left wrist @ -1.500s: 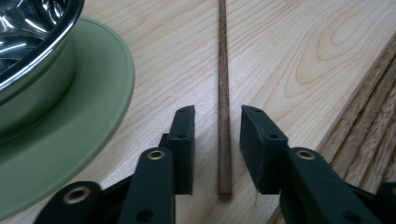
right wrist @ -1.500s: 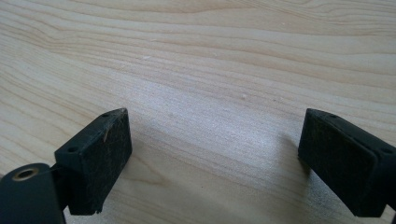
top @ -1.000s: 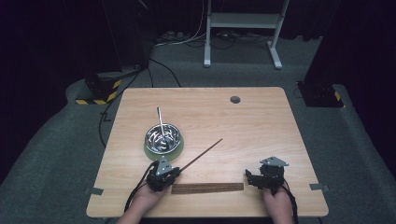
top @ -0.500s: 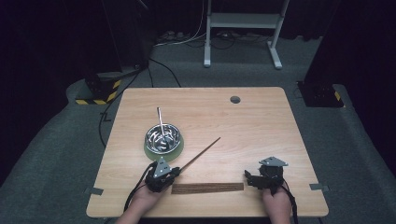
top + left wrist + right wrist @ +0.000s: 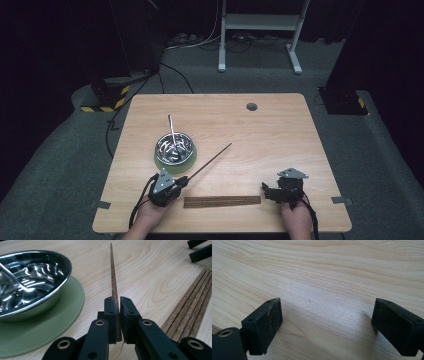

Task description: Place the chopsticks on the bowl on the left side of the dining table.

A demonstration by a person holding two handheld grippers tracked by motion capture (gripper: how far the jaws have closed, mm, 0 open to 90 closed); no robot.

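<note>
Black fingers (image 5: 111, 315) of the left gripper (image 5: 118, 305) clench one thin dark wooden chopstick (image 5: 113, 282), pointing toward one o'clock; the right gripper (image 5: 327, 322) stands released over the pale wooden table (image 5: 324, 270).

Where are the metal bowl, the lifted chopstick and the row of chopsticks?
metal bowl (image 5: 175, 148): high view, shiny inside.
lifted chopstick (image 5: 212, 159): high view, middle of its shaft.
row of chopsticks (image 5: 222, 201): high view, centre of the bundle.

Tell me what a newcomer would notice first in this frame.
Probably the long dark wooden chopstick clamped in the left tool, jutting diagonally over the pale wooden table. Next, the shiny steel bowl on its green mat at centre-left, then the row of matching chopsticks along the near edge.
</note>
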